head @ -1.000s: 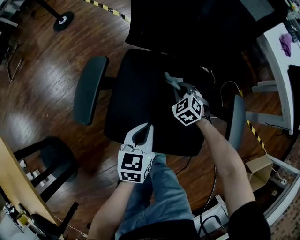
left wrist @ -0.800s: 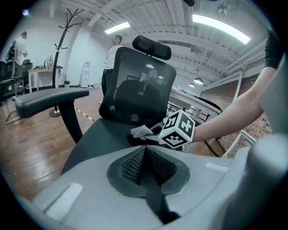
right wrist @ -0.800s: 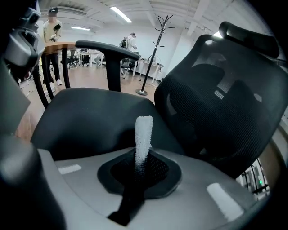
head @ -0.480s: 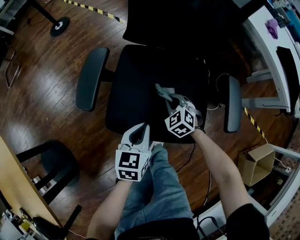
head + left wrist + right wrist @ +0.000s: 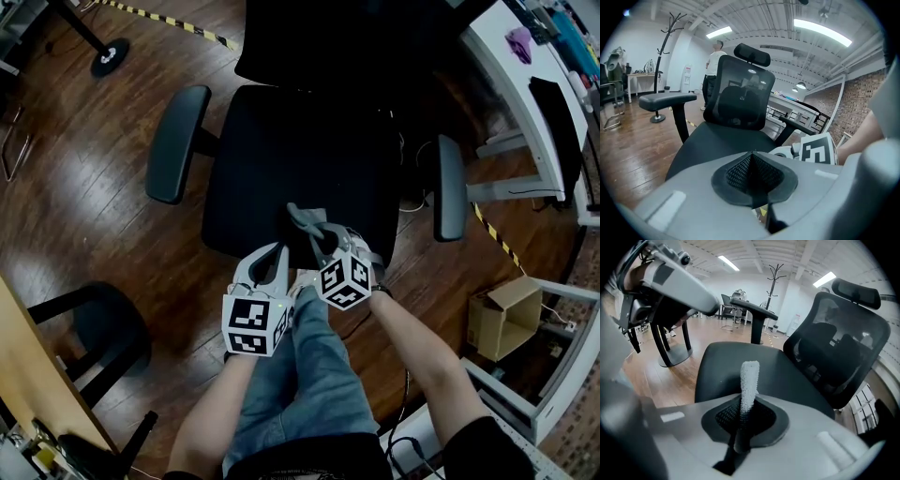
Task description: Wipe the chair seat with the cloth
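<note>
Sliding back, the right gripper (image 5: pixel 314 236) has reached the front edge of the chair seat (image 5: pixel 281 150), beside the left gripper (image 5: pixel 272 253). An open cardboard box (image 5: pixel 506 317), contents unclear, sits on the wood floor (image 5: pixel 84 187). Right jaws pinch the cloth (image 5: pixel 749 380) upright over the seat; left jaws are together, empty.

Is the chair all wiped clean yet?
Done: the cloth is picked up, pinched in the right gripper. In hand: it is held over the front of the seat. Left: I can't tell how much is wiped, since the black seat shows no marks. The left gripper is shut and empty.
</note>
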A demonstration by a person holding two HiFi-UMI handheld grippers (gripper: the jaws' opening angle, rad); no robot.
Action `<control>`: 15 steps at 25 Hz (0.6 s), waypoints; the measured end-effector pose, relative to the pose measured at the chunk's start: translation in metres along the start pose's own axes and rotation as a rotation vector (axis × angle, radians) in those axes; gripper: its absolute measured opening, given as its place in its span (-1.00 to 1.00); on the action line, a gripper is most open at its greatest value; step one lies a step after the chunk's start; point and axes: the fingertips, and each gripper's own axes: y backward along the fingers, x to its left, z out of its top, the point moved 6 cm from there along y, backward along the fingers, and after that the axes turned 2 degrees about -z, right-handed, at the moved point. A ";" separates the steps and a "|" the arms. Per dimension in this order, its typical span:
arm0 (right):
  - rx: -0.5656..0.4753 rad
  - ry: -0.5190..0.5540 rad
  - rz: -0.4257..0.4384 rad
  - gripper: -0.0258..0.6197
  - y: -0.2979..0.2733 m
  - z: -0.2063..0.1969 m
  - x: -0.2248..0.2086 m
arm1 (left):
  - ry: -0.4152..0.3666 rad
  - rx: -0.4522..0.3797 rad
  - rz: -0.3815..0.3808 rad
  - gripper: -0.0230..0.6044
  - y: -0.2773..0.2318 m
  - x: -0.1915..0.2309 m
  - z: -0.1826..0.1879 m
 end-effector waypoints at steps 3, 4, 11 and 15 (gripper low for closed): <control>-0.011 -0.005 0.019 -0.89 0.011 -0.002 0.023 | -0.003 -0.003 -0.004 -0.91 0.003 -0.004 -0.001; -0.013 -0.008 0.026 -0.89 0.015 -0.003 0.029 | -0.004 -0.004 -0.004 -0.91 0.003 -0.006 -0.002; -0.022 -0.052 0.050 -0.89 0.031 -0.014 0.053 | -0.010 0.004 -0.007 -0.91 0.003 -0.018 -0.008; -0.029 -0.059 0.057 -0.89 0.034 -0.018 0.058 | -0.010 0.009 -0.003 -0.91 0.002 -0.019 -0.013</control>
